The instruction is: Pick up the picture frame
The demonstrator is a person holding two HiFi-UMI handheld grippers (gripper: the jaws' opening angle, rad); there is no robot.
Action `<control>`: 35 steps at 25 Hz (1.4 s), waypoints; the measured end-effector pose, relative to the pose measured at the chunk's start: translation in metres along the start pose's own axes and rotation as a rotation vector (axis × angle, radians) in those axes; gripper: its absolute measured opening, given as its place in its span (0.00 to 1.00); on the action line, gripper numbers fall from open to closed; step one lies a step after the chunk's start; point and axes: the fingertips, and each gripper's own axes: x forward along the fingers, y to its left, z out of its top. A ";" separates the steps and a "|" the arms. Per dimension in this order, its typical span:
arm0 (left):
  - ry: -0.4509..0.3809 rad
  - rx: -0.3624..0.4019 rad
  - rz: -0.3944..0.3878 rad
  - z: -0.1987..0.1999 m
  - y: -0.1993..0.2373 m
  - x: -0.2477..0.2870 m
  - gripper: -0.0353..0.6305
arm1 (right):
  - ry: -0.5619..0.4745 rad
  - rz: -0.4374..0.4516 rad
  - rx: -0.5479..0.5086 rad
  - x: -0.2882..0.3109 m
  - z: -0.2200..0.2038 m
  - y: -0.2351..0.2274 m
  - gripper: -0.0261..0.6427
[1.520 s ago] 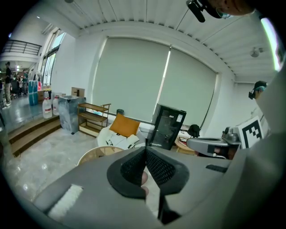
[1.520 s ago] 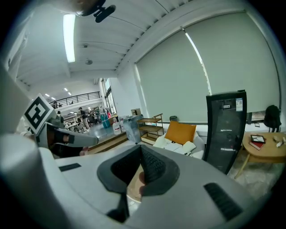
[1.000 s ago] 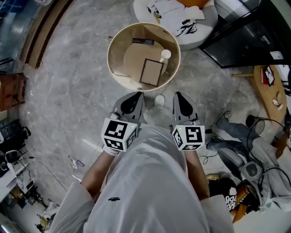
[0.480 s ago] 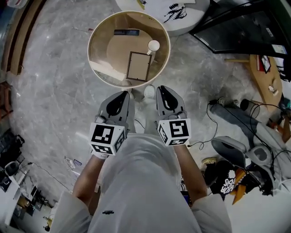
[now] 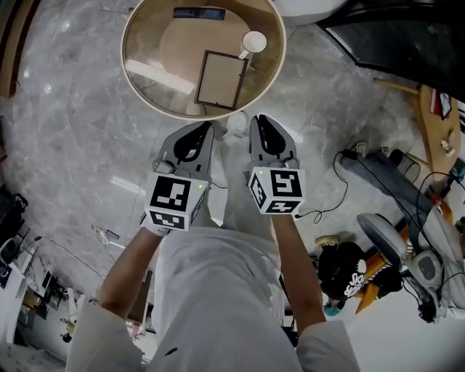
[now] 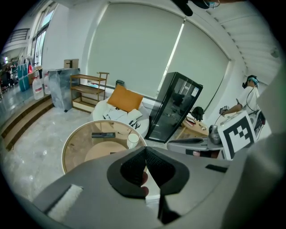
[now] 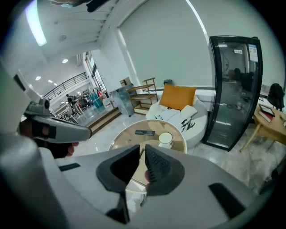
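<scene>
The picture frame (image 5: 221,78), a thin dark frame round a pale panel, lies flat on the round glass-topped table (image 5: 138,80) at the top of the head view. A white cup (image 5: 253,41) and a dark remote (image 5: 198,13) lie on the same top. My left gripper (image 5: 200,131) and right gripper (image 5: 259,121) are held side by side in front of the body, just short of the table's near rim, not touching the frame. Both have their jaws together with nothing between them. In both gripper views the jaws hide the frame; the cup (image 6: 132,140) (image 7: 165,139) shows beyond them.
A white sofa with an orange cushion (image 6: 125,99) stands behind the table, and a black glass cabinet (image 6: 174,107) to its right. Cables and bags (image 5: 378,196) lie on the marble floor at the right. A wooden desk (image 5: 439,109) is at the far right.
The person has stepped toward the table: it has grown and slid up the head view. Both grippers stay side by side, now near its rim, jaws unchanged.
</scene>
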 end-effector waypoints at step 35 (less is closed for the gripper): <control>0.182 -0.094 0.009 -0.160 0.112 0.176 0.06 | 0.271 -0.113 0.184 0.219 -0.189 -0.066 0.16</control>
